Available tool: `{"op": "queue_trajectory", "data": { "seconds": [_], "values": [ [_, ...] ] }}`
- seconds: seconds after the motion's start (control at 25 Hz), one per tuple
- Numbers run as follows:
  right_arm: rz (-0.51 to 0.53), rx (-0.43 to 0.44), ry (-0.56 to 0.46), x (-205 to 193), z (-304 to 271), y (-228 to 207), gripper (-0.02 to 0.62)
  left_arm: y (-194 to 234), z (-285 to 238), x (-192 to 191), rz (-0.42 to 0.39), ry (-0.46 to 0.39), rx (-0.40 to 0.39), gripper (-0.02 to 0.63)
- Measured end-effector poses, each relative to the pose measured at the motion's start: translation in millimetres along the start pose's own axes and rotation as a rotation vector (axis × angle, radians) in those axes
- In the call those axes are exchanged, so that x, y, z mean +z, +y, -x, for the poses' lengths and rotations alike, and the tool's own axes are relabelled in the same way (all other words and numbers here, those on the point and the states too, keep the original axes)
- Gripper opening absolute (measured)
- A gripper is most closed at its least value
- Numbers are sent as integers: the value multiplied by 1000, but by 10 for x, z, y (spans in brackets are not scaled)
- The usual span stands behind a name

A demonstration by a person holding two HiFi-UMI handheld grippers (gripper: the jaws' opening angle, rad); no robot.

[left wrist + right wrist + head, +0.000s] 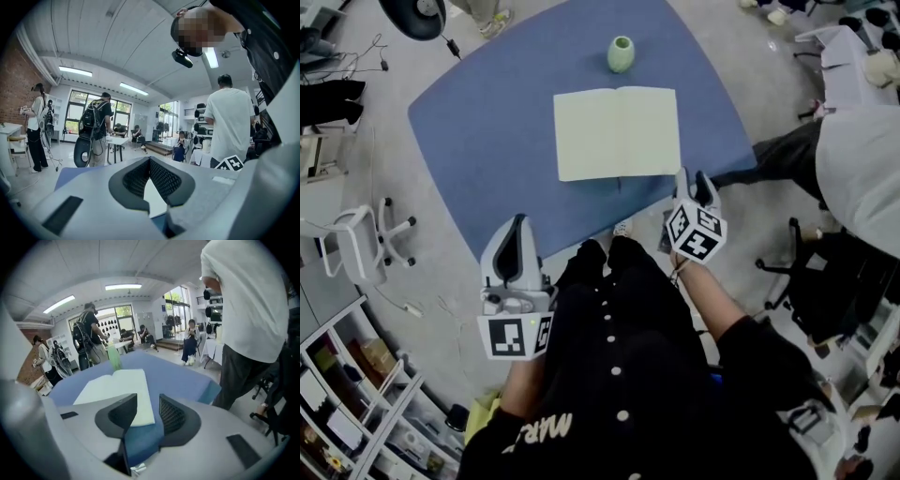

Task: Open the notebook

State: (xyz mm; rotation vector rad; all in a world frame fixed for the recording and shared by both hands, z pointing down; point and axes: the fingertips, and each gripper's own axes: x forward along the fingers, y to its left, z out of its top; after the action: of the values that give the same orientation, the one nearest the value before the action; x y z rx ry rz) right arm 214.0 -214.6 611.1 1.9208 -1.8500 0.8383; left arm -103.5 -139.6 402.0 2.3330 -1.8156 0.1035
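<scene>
Now your left gripper (517, 223) sits below and left of the notebook (617, 131), its jaws pressed together with nothing in them. The notebook lies open, pages up, on the blue table (487, 131), with a green vase (621, 53) just beyond it. Your right gripper (695, 180) hovers at the notebook's lower right corner, jaws parted and empty.

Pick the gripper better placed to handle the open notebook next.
Right. The right gripper sits at the near right corner of the notebook, jaws apart and empty, aimed across the page. The left gripper hangs back at the near edge of the table, jaws shut, farther from the notebook.
</scene>
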Motion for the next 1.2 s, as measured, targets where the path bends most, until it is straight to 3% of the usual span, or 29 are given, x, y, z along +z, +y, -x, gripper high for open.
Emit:
{"op": "queue_trajectory", "data": {
  "seconds": [0.12, 0.2, 0.32, 0.56, 0.72, 0.84, 1.2],
  "values": [
    [0, 168, -183, 455, 244, 230, 124, 7, 41, 145, -11, -30, 1, 3],
    [47, 290, -301, 798, 462, 453, 29, 27, 73, 263, -17, -51, 4, 3],
    [151, 383, -402, 1224, 737, 740, 5, 74, 114, 446, -26, -83, 11, 3],
    [242, 449, -530, 1946, 1386, 1076, 3, 140, 220, 855, -64, -148, 14, 3],
    [257, 539, -614, 2279, 1850, 1203, 3, 188, 273, 1078, -81, -173, 27, 3],
    [289, 547, -673, 2522, 2071, 1197, 5, 184, 277, 1278, -87, -220, 37, 3],
    [273, 550, -693, 2743, 2301, 1158, 4, 200, 400, 1626, -95, -296, 61, 3]
  ]
}}
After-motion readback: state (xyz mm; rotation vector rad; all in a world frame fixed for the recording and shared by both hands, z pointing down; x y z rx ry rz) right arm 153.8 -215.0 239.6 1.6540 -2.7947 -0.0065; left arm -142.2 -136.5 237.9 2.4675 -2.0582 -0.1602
